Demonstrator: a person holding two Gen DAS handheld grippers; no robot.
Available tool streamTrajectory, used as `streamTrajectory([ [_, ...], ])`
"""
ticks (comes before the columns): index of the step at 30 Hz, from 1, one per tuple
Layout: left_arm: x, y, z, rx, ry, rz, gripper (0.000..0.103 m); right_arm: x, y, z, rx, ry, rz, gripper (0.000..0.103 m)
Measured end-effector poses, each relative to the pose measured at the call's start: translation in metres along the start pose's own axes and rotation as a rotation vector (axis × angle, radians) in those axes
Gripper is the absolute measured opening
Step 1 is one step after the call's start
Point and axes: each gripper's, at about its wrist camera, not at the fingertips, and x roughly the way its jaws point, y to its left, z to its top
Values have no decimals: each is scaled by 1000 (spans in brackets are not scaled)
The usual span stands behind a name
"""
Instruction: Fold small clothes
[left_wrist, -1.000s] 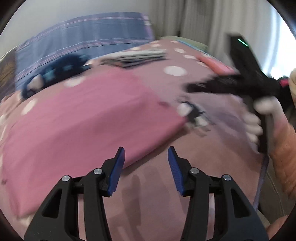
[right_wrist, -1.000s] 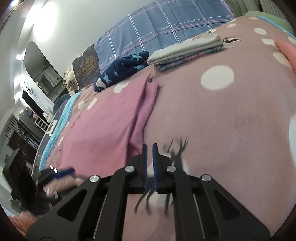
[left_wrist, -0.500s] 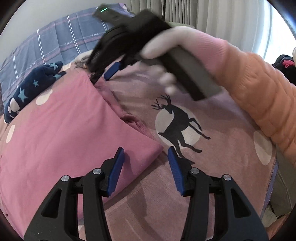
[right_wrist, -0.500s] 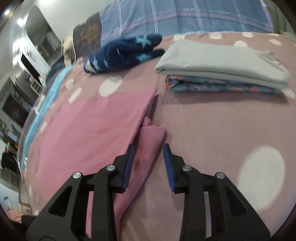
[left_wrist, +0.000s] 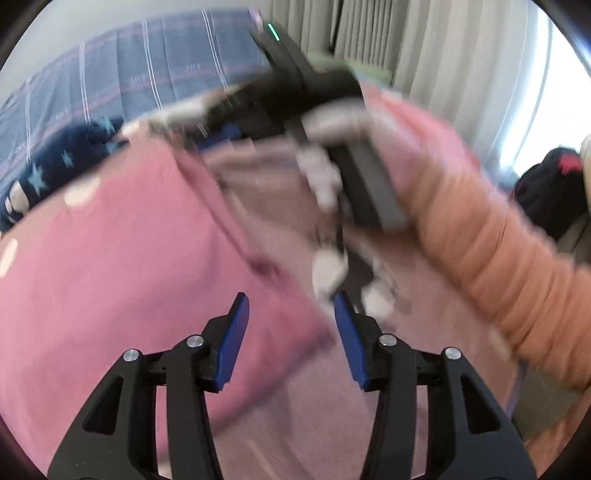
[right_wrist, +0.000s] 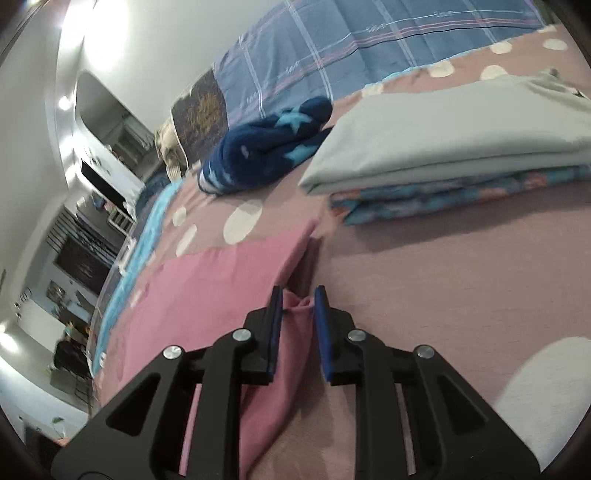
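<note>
A pink garment (left_wrist: 110, 277) lies flat on the mauve dotted bedspread (right_wrist: 443, 277). In the right wrist view its far edge (right_wrist: 221, 280) ends in a folded strip. My right gripper (right_wrist: 298, 291) is closing on that strip, and a pucker of pink cloth fills the gap between the blue pads. The left wrist view shows this gripper (left_wrist: 229, 133) blurred at the garment's far corner, held by a gloved hand with an orange sleeve (left_wrist: 498, 240). My left gripper (left_wrist: 291, 295) stands open over the garment's near corner, with nothing pinched.
A folded stack, grey cloth over patterned cloth (right_wrist: 443, 140), sits just beyond the pink garment. A navy star-print garment (right_wrist: 266, 147) lies crumpled to its left. Blue plaid bedding (right_wrist: 369, 48) rises behind. Curtains (left_wrist: 443, 55) hang at the right.
My right gripper swept to the garment's far corner, opened, and has narrowed around the folded pink strip. The left gripper slid along the near edge, its jaws unchanged.
</note>
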Motion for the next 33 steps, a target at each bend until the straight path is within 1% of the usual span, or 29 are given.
streamTrajectory([
  [1,-4,4,10,8,-25,10,50,-2,-4,2,20,-5,18,16],
  [2,-5,9,26,38,-53,48,50,-2,-6,3,31,-6,21,15],
  [3,-2,12,37,59,-64,84,50,-2,-7,4,35,-8,12,15],
  [5,13,19,58,76,-63,126,46,0,-7,4,28,-9,-18,16],
  [8,53,33,88,45,-3,144,41,-1,-7,4,32,-22,-42,16],
  [10,78,40,98,42,39,167,40,-7,-11,5,47,-51,-58,16],
  [12,104,49,104,32,90,221,40,-14,-16,6,60,-77,-66,16],
  [13,115,55,104,26,108,268,40,-20,-19,8,67,-93,-74,16],
  [14,123,60,105,13,119,288,40,-22,-21,9,67,-101,-79,17],
  [15,127,66,104,-6,124,284,38,-23,-22,10,65,-103,-80,17],
  [16,128,69,102,-28,121,271,20,-23,-23,10,65,-101,-78,19],
  [17,127,76,100,-58,114,248,11,-22,-24,10,65,-95,-74,19],
  [19,117,89,96,-124,82,179,9,-15,-22,9,53,-67,-60,19],
  [22,95,114,80,-248,-10,36,8,-7,-14,6,13,-31,-54,20],
  [25,87,129,58,-367,-49,-55,7,-2,-10,4,1,-8,-21,22],
  [28,86,136,46,-425,-78,-101,7,5,-6,3,7,16,13,23],
  [30,86,137,44,-434,-92,-115,7,9,-3,1,2,29,23,25],
  [33,87,135,46,-421,-93,-120,7,16,5,-1,-19,47,42,31],
])
